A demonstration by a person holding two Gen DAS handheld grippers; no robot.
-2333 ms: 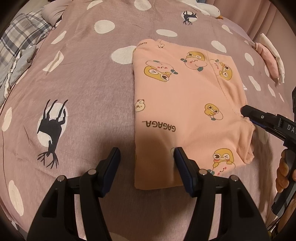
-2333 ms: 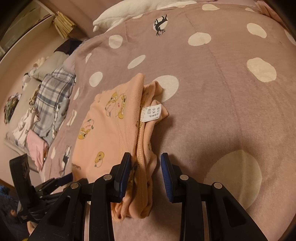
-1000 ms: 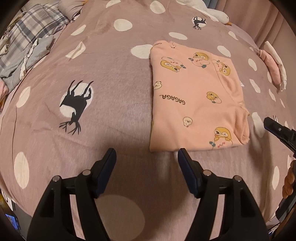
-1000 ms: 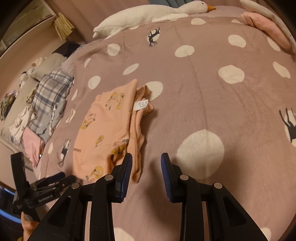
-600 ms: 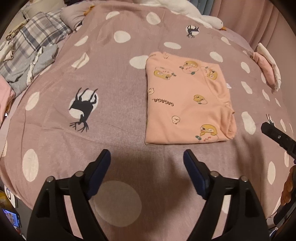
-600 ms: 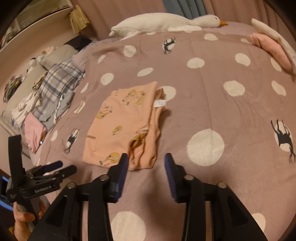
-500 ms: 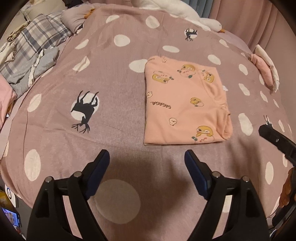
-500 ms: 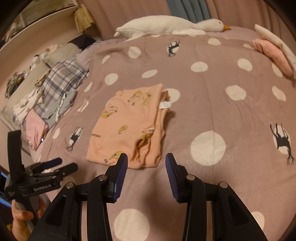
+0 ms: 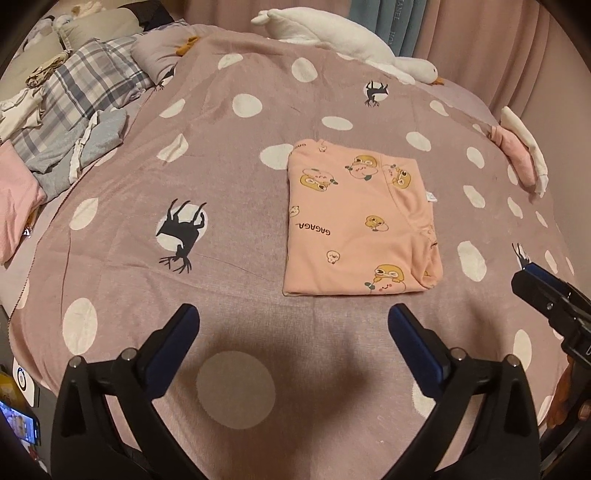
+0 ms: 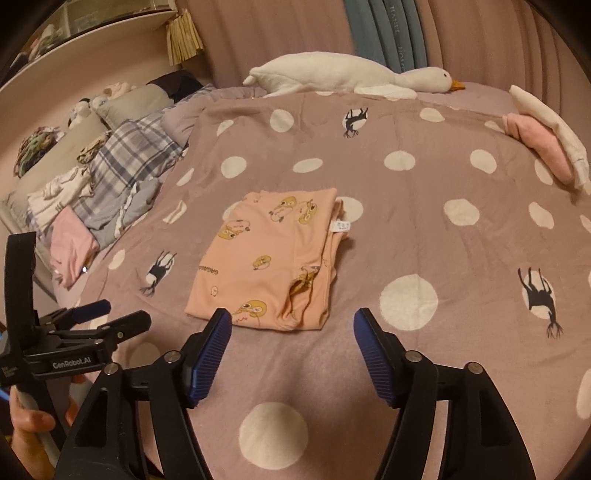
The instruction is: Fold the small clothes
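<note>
While both jaws have just been widening with nothing between them, the left gripper (image 9: 291, 325) and right gripper (image 10: 291, 332) hover apart before the folded peach garment (image 9: 354, 229) on the dotted blanket (image 9: 236, 206); beyond it lies a goose plush (image 10: 347, 77).

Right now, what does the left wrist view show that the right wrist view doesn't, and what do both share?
Only the left wrist view: a lit phone screen at the lower left edge.

Only the right wrist view: a curved shelf with a straw-coloured tassel, and the garment's layered right edge.

Both: the folded peach garment on the polka-dot blanket, its white tag, the goose plush, the unfolded clothes pile, and both grippers open, empty.
</note>
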